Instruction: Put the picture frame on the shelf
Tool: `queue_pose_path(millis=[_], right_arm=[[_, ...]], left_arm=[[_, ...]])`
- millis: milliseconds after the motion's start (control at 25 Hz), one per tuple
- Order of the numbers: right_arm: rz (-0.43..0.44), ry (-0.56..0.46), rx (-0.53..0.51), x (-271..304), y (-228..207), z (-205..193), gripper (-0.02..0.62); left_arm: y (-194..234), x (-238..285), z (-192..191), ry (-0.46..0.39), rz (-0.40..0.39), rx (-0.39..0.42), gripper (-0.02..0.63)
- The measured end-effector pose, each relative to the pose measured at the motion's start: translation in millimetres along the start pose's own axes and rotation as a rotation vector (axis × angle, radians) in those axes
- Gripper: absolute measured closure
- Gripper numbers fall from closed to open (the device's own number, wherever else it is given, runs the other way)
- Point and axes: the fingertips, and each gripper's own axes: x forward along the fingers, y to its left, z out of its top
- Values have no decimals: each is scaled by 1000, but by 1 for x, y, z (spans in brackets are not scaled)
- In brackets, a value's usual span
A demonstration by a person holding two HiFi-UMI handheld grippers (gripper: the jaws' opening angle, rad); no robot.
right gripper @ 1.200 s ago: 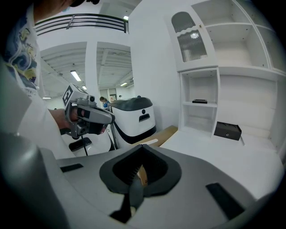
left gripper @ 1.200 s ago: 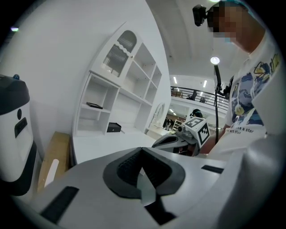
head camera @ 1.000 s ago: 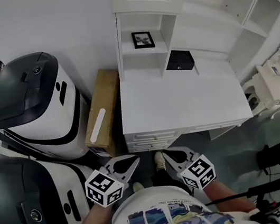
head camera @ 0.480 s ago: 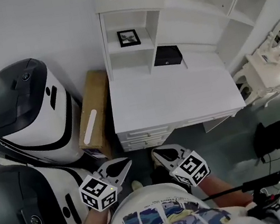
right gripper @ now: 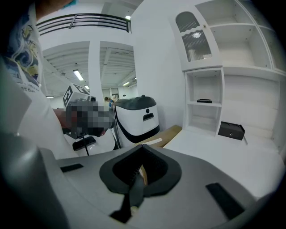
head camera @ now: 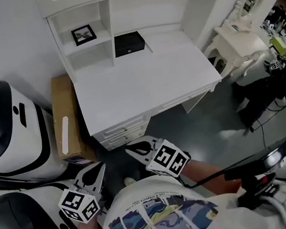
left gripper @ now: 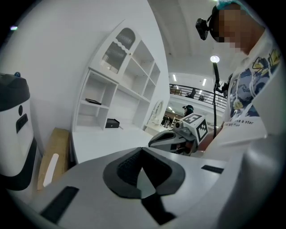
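Shirt: a printed white shirt (head camera: 166, 216) fills the bottom of the head view, with both claws held in front of it, low and well short of the worktop.
Left claw: the left claw (head camera: 99, 170) has its jaws pressed together with nothing between them. It points up and forward over the dark floor (head camera: 200, 128).
Right claw: the right claw (head camera: 131, 150) is just beside the left one. Its jaws also meet at the tips, and it is empty.
Machines: two rounded white-and-dark machines (head camera: 4, 135) stand on the person's left.
Cardboard box: a long brown cardboard box (head camera: 66, 122) lies on the floor between the farther machine and the worktop's left side.
Worktop: the white worktop (head camera: 148, 83) has drawers (head camera: 122, 134) on its near face.
Black box: a small black box (head camera: 129, 43) sits at the back of the worktop, just right of the open compartments.
Picture frame: the black picture frame (head camera: 83, 34) lies on the shelf (head camera: 69, 45) in the left compartment, above the worktop. It is well apart from both claws.
Shelf unit: the white shelf unit (head camera: 167, 2) rises behind the worktop against the wall.
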Motion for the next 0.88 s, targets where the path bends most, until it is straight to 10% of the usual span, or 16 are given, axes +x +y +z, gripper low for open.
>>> queue_pose_path(millis=[880], right_arm=[[21, 27, 31, 27, -23, 11, 571]], left_arm=[[35, 19, 6, 25, 0, -50, 594]])
